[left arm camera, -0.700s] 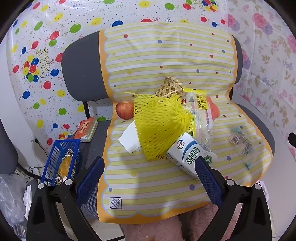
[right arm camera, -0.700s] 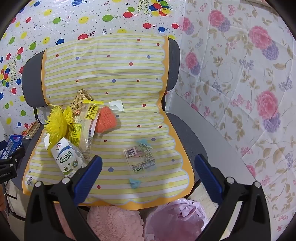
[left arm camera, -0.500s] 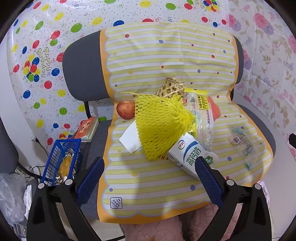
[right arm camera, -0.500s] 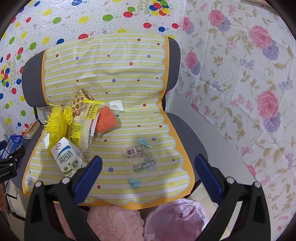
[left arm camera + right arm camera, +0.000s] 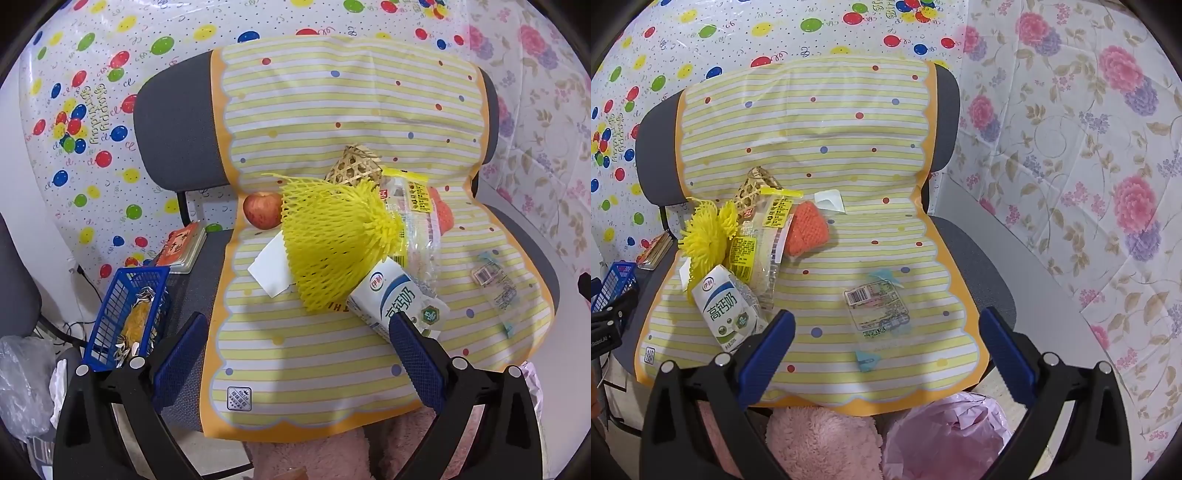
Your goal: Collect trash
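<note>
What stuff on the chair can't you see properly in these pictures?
- Apple: left wrist view only, partly behind the yellow foam net.
- White paper: left wrist view, its far corner tucked under the net.
- Orange knitted thing: left wrist view, mostly hidden by the clear snack bag.
- Milk carton: left wrist view, its near corner covered by one tool finger.
- Pink bag: right wrist view, cut off at the bottom edge.

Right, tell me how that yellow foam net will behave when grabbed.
The yellow foam net looks like open mesh, so it probably squashes and flops. It is likely very light. It drapes over the milk carton, so lifting it may nudge the carton.
</note>
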`<act>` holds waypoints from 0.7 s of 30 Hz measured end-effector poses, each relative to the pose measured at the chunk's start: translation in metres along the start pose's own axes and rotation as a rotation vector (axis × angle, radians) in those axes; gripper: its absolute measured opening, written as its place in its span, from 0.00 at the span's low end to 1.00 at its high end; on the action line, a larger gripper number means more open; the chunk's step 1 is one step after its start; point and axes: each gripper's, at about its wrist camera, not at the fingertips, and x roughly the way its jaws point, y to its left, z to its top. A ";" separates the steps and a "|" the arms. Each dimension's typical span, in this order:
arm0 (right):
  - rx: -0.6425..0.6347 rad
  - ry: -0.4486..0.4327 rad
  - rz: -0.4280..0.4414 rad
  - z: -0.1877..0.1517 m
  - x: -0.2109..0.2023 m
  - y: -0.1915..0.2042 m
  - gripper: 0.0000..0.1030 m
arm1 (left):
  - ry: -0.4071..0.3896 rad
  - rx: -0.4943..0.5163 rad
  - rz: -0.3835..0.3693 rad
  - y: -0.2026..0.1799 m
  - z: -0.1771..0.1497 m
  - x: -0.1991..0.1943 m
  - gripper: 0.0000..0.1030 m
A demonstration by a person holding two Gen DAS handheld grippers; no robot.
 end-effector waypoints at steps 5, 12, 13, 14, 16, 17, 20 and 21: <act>0.011 0.030 -0.005 -0.009 0.022 0.002 0.94 | 0.008 -0.005 0.000 0.003 -0.001 0.004 0.94; -0.003 0.012 -0.002 -0.020 0.053 0.012 0.94 | 0.021 -0.023 -0.002 0.004 0.000 0.015 0.94; 0.003 0.014 0.006 -0.021 0.060 0.015 0.94 | 0.024 -0.025 -0.003 0.004 -0.001 0.016 0.94; 0.009 0.018 0.016 -0.023 0.067 0.017 0.94 | 0.026 -0.025 -0.003 0.004 -0.001 0.018 0.94; 0.021 0.020 0.031 -0.026 0.080 0.021 0.94 | 0.036 -0.023 0.001 0.005 -0.002 0.022 0.94; 0.024 0.021 0.031 -0.029 0.086 0.023 0.94 | 0.040 -0.023 0.002 0.006 -0.003 0.024 0.94; 0.031 0.025 0.046 -0.036 0.111 0.034 0.94 | 0.042 -0.032 0.008 0.012 -0.002 0.027 0.94; 0.028 0.028 0.047 -0.037 0.117 0.036 0.94 | 0.041 -0.034 0.010 0.013 -0.003 0.028 0.94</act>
